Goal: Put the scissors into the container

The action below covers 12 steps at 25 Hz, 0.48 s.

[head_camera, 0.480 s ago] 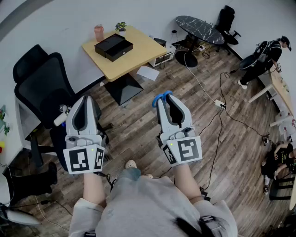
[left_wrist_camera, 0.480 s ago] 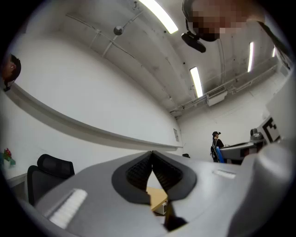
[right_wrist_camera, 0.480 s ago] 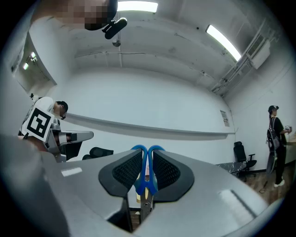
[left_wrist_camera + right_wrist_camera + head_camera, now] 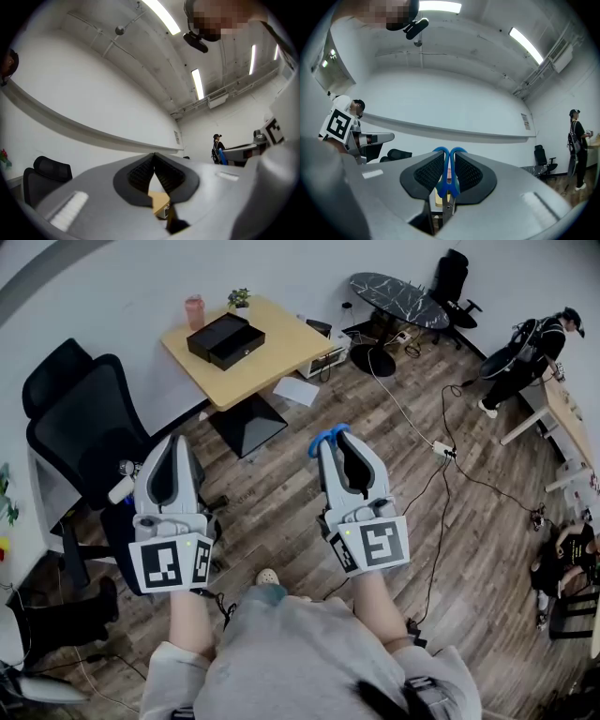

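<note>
Right gripper (image 4: 335, 436) clamps scissors (image 4: 447, 181) — container (image 4: 225, 339) well apart on table (image 4: 286, 341), floor (image 4: 281, 495) between.

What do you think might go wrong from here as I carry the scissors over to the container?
1. The right gripper clamps the scissors only by their blue handles, so they might pivot or slip out on the way.
2. The black container sits on the table across the room, and a cable trails over the floor nearby; tripping seems possible.
</note>
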### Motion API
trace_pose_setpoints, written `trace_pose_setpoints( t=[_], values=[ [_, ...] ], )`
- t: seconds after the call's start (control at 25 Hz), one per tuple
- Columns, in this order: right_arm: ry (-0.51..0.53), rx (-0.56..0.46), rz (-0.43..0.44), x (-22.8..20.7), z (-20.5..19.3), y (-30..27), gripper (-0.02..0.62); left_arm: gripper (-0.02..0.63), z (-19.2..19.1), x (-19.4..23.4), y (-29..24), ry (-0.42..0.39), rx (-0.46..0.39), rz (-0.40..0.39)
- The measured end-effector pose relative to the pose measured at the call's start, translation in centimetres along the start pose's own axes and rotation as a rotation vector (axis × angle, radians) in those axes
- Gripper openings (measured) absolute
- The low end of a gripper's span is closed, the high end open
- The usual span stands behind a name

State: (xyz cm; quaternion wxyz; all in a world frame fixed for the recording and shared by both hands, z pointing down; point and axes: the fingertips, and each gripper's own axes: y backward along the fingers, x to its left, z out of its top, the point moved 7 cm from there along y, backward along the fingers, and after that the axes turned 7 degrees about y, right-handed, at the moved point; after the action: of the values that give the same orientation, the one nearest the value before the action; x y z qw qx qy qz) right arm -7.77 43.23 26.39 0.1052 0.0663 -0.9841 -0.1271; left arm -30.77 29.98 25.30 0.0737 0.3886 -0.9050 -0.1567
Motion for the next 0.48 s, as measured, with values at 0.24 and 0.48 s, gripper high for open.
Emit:
trace_pose_setpoints(
  t=[0.24,0.48],
  values=[
    [0.006,-0.016,-0.009,0.4,-0.3,-2.1,0.074,0.058,-0.5,1.4,-1.6,-0.007,0.001,-0.022],
    [0.003,-0.033,-0.029,1.2,-0.8,-4.5,0.074,0.058,-0.9,3.4,-2.9,-0.017,-0.021,-0.022]
  ],
)
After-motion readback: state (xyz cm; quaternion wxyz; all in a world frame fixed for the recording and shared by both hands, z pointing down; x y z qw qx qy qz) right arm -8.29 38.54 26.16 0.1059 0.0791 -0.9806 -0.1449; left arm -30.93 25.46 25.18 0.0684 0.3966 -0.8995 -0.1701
